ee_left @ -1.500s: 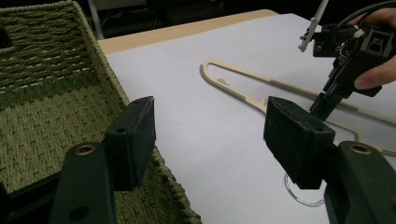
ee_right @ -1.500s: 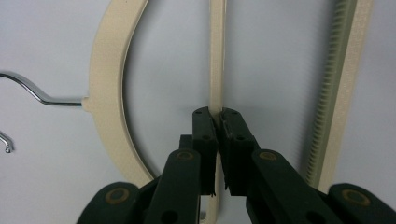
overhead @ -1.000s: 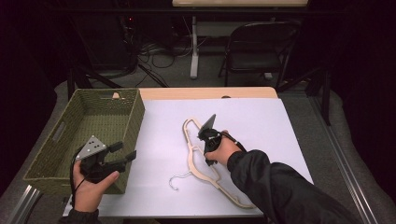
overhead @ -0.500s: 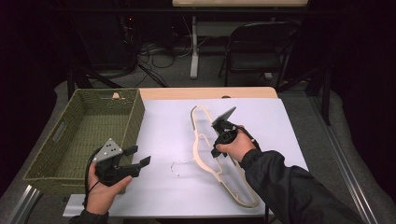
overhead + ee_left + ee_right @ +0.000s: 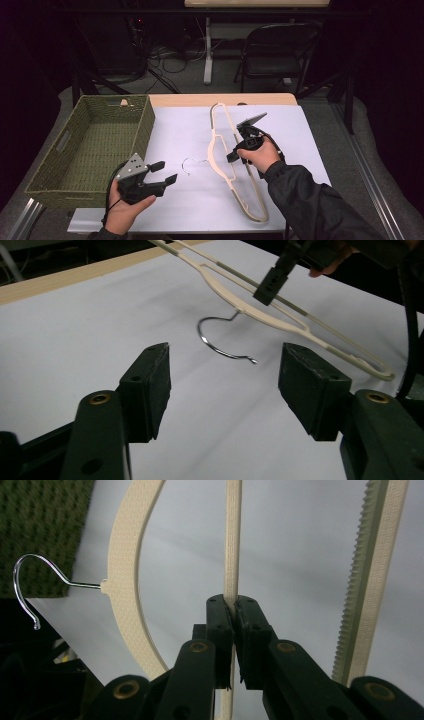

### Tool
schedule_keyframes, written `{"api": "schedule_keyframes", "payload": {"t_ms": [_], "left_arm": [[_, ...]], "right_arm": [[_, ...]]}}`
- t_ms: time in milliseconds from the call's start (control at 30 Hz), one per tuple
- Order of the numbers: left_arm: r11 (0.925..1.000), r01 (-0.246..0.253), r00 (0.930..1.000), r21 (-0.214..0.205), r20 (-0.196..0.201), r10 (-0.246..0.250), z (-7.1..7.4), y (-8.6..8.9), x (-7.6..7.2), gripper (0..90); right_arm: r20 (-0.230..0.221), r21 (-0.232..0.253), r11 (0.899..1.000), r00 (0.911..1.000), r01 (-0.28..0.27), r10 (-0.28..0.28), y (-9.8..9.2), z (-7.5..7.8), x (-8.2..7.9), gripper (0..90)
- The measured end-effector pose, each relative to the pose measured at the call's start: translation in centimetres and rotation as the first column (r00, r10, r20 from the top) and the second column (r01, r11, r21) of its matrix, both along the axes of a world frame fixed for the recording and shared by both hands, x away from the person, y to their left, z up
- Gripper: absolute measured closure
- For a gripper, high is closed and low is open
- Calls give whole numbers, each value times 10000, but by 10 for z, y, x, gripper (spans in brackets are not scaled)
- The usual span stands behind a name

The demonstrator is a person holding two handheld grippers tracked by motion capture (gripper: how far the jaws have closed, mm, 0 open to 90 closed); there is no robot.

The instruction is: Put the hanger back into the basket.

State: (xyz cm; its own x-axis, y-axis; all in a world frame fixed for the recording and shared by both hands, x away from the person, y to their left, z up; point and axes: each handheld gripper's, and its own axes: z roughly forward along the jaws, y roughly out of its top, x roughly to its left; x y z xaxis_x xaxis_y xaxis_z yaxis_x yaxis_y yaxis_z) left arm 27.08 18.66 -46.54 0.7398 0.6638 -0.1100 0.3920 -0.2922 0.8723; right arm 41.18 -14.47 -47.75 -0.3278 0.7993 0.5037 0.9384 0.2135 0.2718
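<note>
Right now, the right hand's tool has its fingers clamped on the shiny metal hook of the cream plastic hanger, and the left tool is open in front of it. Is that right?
Not quite. The right gripper is clamped on a thin cream bar of the cream plastic hanger, not on the curved metal hook, which hangs free; the right gripper view shows this. The left gripper is indeed open, facing the hook.

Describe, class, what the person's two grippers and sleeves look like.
Both the left gripper and the right gripper are black with two blocky jaws and brass-coloured pivot pins. The left carries a grey triangular plate and a black cable. The right arm wears a dark sleeve.
</note>
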Motion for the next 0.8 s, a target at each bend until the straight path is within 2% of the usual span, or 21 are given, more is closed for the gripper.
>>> {"api": "schedule_keyframes", "payload": {"t_ms": [100, 167, 233, 300, 400, 433, 467, 500, 533, 600, 700, 800], "left_arm": [[9996, 266, 9995, -130, -179, -268, -4, -11, -4, 392], [9984, 573, 9980, 31, -285, -571, -9, -24, -8, 392], [9978, 664, 9971, 35, -380, -663, -11, -28, -9, 392], [9966, 817, 9951, 43, -560, -813, -17, -38, -9, 392], [9952, 976, 9926, 92, -735, -966, -26, -52, -8, 392], [9953, 964, 9923, 100, -787, -953, -28, -57, -7, 392], [9950, 983, 9913, 184, -894, -963, -34, -67, -6, 392], [9950, 983, 9913, 184, -894, -963, -34, -67, -6, 392], [9947, 1004, 9901, 211, -1005, -978, -39, -76, -4, 392], [9949, 981, 9899, 215, -1047, -954, -42, -80, -2, 388], [9959, 906, 9878, -37, -1273, -903, -49, -91, 2, 387], [9965, 824, 9877, -128, -1322, -834, -50, -98, 5, 384]], "right_arm": [[46, 364, 9992, 9998, 172, -174, -1, 0, 0, 857], [140, 679, 9973, 9995, 273, -283, -2, 1, 1, 857], [180, 835, 9960, 9993, 325, -342, -2, 2, 0, 857], [78, 871, 9949, 9986, 512, -521, -2, 3, -1, 857], [132, 804, 9962, 9993, 331, -343, -1, 4, -1, 857], [225, 916, 9948, 9986, 446, -469, 0, 3, -2, 857], [93, 856, 9961, 9997, 197, -205, -1, 4, -2, 857], [206, 897, 9951, 9988, 426, -446, 1, 2, -3, 857], [300, 945, 9947, 9987, 392, -422, 1, 1, -2, 857], [272, 911, 9951, 9988, 381, -408, 1, 1, -2, 857], [173, 854, 9954, 9988, 442, -458, 2, 1, -3, 857], [209, 931, 9946, 9986, 458, -479, 1, 1, -3, 857]]}}
